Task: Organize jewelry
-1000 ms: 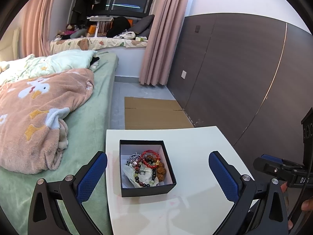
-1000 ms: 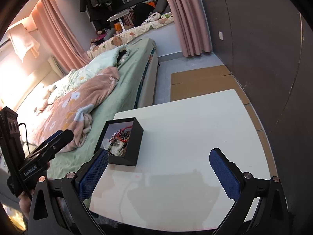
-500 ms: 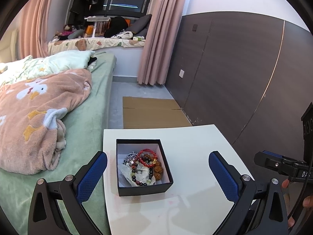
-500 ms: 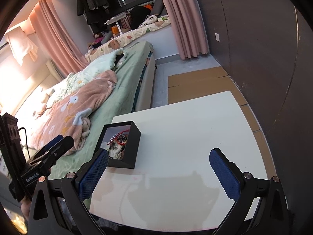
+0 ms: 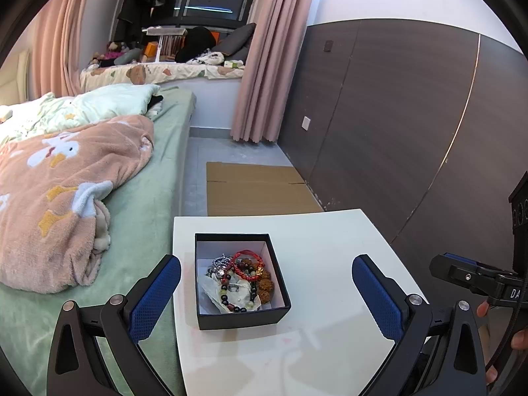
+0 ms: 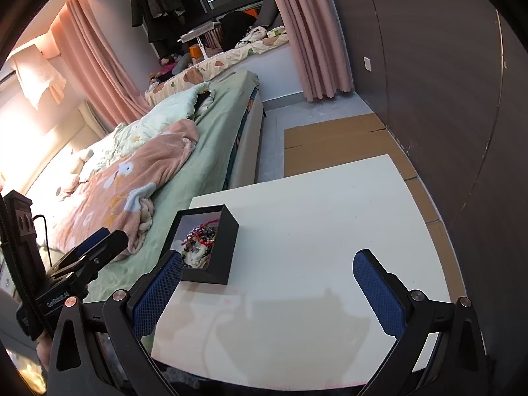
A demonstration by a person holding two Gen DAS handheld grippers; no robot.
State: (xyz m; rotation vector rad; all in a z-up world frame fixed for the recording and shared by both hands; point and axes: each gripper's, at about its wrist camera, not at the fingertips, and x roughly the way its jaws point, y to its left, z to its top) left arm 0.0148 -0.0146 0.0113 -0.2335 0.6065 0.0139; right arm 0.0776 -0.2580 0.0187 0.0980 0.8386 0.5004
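Left wrist view: my left tongs [image 5: 266, 293] and right tongs [image 6: 268, 288] both gape empty; the jewelry [image 5: 239, 280] lies heaped in the black box [image 5: 211, 320] at the desk's [image 5: 330, 264] nine o'clock edge, fitting sorting ahead or finished.

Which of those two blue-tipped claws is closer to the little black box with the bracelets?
Left, probably. The left gripper is open with the black box lying between its fingers. The right gripper is open over bare table, with the box beside its left finger.

Both wrist views overlook the table [image 5: 330, 264], sharing the box [image 6: 227, 250].
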